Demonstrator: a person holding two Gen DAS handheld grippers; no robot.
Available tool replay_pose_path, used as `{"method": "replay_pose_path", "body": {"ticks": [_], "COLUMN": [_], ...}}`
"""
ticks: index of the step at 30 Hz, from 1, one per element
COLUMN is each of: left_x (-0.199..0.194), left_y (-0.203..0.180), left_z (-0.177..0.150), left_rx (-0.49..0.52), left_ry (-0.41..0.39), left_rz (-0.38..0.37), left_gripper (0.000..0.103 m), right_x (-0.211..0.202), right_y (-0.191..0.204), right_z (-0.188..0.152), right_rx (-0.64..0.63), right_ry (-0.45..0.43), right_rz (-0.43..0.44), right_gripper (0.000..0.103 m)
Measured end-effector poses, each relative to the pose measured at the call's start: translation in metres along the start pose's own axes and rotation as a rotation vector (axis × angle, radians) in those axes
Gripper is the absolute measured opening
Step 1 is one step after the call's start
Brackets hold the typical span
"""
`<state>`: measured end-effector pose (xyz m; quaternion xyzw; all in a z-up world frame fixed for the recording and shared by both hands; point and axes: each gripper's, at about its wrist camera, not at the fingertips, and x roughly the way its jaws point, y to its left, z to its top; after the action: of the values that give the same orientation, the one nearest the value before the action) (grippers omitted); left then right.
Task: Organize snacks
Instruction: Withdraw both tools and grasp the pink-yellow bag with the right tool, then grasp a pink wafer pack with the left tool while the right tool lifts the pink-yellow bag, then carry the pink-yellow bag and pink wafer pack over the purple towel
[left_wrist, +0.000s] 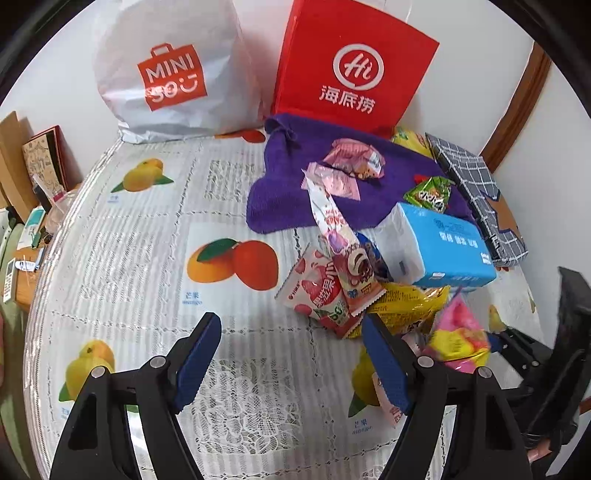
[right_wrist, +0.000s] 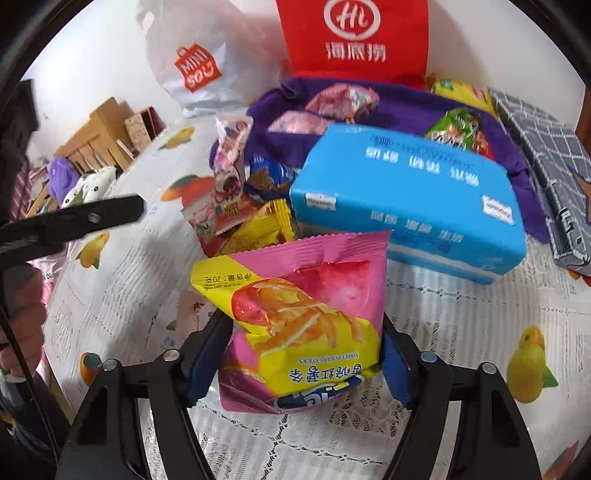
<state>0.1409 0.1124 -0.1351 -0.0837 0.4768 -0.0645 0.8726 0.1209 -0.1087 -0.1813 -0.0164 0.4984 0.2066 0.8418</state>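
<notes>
A pink and yellow sweet potato sticks bag (right_wrist: 303, 314) lies on the fruit-print tablecloth (right_wrist: 461, 332) between the fingers of my right gripper (right_wrist: 303, 321). Its jaws have been widening, and the blue pads stand along the bag's sides without squeezing it. My left gripper (left_wrist: 290, 325) is open and empty, low over the cloth just left of a snack pile. That pile holds a strawberry pack (left_wrist: 317, 295), a yellow pack (left_wrist: 406, 306) and a long pink pack (left_wrist: 332, 214). The left wrist view shows the sweet potato bag (left_wrist: 458, 332) at the pile's right edge.
A blue tissue pack (left_wrist: 443, 251) leans on the pile. Behind it a purple towel (left_wrist: 295, 192) carries a pink wrapper (left_wrist: 354, 155) and a green pack (left_wrist: 430, 195). A red bag (left_wrist: 351, 66), a white Miniso bag (left_wrist: 170, 74) and a grey checked box (left_wrist: 476, 192) stand at the back.
</notes>
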Motion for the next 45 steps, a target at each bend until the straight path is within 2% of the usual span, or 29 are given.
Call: {"method": "replay_pose_path", "body": {"ticks": [5, 14, 18, 22, 29, 31, 34, 35, 37, 38, 41, 45], "left_x": [0.012, 0.032, 0.042, 0.05, 0.045, 0.044, 0.044, 0.044, 0.043, 0.041, 0.036, 0.034], "left_y": [-0.015, -0.068, -0.09, -0.102, -0.109, -0.115, -0.125, -0.128, -0.133, -0.132, -0.13, -0.13], "left_z": [-0.003, -0.016, -0.02, -0.028, -0.046, -0.052, -0.058, -0.061, -0.064, -0.065, -0.065, -0.064], "left_rx": [0.032, 0.166, 0.221, 0.252, 0.3, 0.338, 0.396, 0.413, 0.434, 0.435, 0.431, 0.408], "left_ry": [0.023, 0.075, 0.121, 0.165, 0.169, 0.16, 0.133, 0.12, 0.1, 0.091, 0.082, 0.083], "left_rz": [-0.025, -0.093, -0.123, -0.146, -0.171, -0.16, -0.093, -0.07, -0.058, -0.065, -0.086, -0.101], "left_gripper": [0.077, 0.077, 0.077, 0.077, 0.077, 0.076, 0.075, 0.074, 0.064, 0.052, 0.034, 0.031], "right_x": [-0.026, -0.058, -0.061, -0.064, -0.059, -0.058, -0.057, -0.056, -0.056, -0.055, -0.055, -0.057], "right_y": [-0.018, -0.079, -0.103, -0.119, -0.124, -0.122, -0.119, -0.119, -0.117, -0.117, -0.115, -0.112], "right_z": [-0.008, -0.027, -0.036, -0.046, -0.054, -0.055, -0.055, -0.055, -0.055, -0.055, -0.056, -0.057], "right_rx": [0.011, 0.106, 0.162, 0.193, 0.203, 0.197, 0.192, 0.192, 0.188, 0.185, 0.175, 0.169], "right_ry": [-0.057, -0.111, -0.103, -0.101, -0.081, -0.082, -0.083, -0.083, -0.081, -0.081, -0.081, -0.083], "right_rz": [-0.015, -0.135, -0.186, -0.193, -0.197, -0.193, -0.187, -0.186, -0.185, -0.183, -0.185, -0.179], "right_gripper": [0.073, 0.073, 0.073, 0.073, 0.073, 0.073, 0.073, 0.073, 0.073, 0.073, 0.073, 0.073]}}
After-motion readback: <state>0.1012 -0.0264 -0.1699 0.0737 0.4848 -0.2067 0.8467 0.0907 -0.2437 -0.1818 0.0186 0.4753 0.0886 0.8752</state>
